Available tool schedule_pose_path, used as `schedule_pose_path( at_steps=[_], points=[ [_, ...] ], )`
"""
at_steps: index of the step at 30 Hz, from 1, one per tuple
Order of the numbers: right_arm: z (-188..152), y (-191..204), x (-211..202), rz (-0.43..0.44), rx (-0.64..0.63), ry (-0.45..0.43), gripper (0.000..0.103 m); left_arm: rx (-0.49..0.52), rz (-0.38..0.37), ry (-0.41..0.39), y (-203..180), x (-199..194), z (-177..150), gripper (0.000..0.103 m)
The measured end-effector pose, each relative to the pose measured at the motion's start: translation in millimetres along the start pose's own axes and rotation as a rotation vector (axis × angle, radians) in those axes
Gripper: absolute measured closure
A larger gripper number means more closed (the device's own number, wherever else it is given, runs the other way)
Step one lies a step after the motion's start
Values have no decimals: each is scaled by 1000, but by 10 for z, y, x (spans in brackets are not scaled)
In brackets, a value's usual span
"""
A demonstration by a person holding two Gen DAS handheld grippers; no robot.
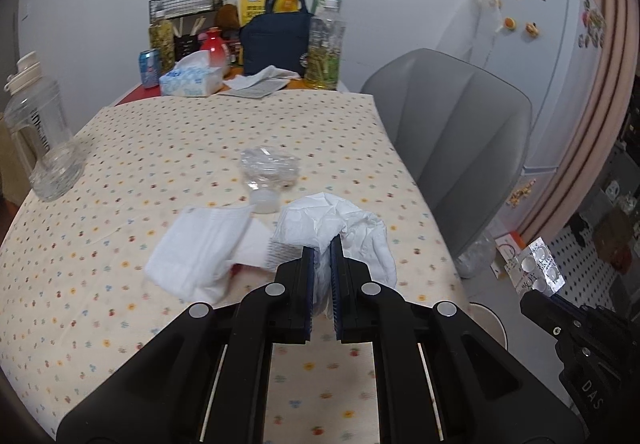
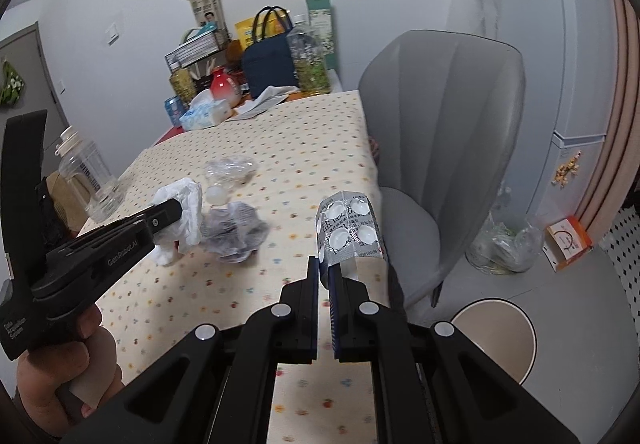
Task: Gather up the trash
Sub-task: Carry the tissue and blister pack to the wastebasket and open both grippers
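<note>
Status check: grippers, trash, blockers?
Left gripper shut on tissue. Right gripper shut on blister pack. Crushed bottle and paper on table. No blockers seen.

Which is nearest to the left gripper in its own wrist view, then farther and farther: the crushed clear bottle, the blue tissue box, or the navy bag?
From the left gripper:
1. Crushed clear bottle, mid-table, just ahead.
2. Blue tissue box, far end, left.
3. Navy bag, behind it, by the wall.
</note>
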State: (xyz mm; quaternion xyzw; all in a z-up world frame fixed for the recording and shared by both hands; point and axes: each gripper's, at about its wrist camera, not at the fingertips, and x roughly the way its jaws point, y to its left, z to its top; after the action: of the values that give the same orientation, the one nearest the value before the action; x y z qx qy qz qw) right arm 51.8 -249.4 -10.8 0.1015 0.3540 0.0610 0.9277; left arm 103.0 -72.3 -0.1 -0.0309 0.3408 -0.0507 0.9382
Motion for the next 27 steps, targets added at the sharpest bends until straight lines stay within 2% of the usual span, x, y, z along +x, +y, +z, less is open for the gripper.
schedule_pose_path(
  at_steps=[9,27],
  points=[
    [-73,-561,-3,-49,94,-2,97,82,-42,22,-567,187,47,95],
    [-382,-1889,44,-123,317,16,97,283,-106,109,-1855,659,-109,95]
  ],
)
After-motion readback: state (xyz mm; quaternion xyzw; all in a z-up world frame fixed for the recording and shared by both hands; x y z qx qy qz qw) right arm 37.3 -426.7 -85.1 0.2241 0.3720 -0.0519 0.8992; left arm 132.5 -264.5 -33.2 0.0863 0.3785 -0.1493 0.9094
